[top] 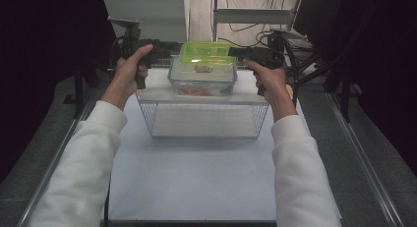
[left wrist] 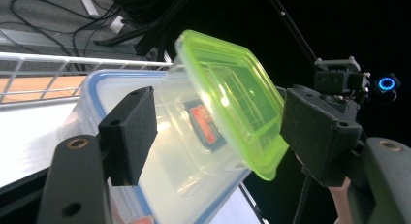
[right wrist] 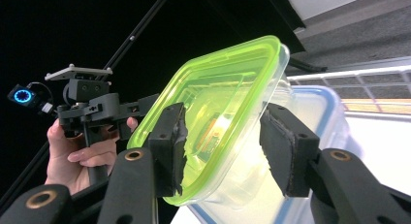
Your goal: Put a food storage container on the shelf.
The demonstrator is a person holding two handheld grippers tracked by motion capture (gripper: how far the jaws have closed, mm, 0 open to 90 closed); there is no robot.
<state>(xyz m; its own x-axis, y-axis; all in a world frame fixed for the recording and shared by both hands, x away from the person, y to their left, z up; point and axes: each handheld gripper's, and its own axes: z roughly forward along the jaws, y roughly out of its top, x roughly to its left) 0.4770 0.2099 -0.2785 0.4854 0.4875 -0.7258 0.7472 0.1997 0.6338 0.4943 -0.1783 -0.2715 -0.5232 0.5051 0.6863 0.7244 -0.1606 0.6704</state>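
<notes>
A small clear container with a lime-green lid [top: 205,52] rests on top of a larger clear box with a blue-rimmed lid [top: 201,83] that has orange food inside. My left gripper [top: 172,47] is at the green container's left end and my right gripper [top: 237,51] at its right end. In the left gripper view the green container [left wrist: 232,103] and the blue-rimmed box [left wrist: 97,88] lie between my left gripper's [left wrist: 223,132] wide-apart pads, without clear contact. In the right gripper view the green container [right wrist: 223,112] sits between my right gripper's [right wrist: 228,146] parted pads, over the blue-rimmed box [right wrist: 324,103].
Both containers stand on a white-topped wire rack [top: 204,120] at the back of the white table [top: 196,178]. Cables and stands crowd the area behind the rack. Dark curtains close off both sides. White-sleeved forearms reach in from the bottom.
</notes>
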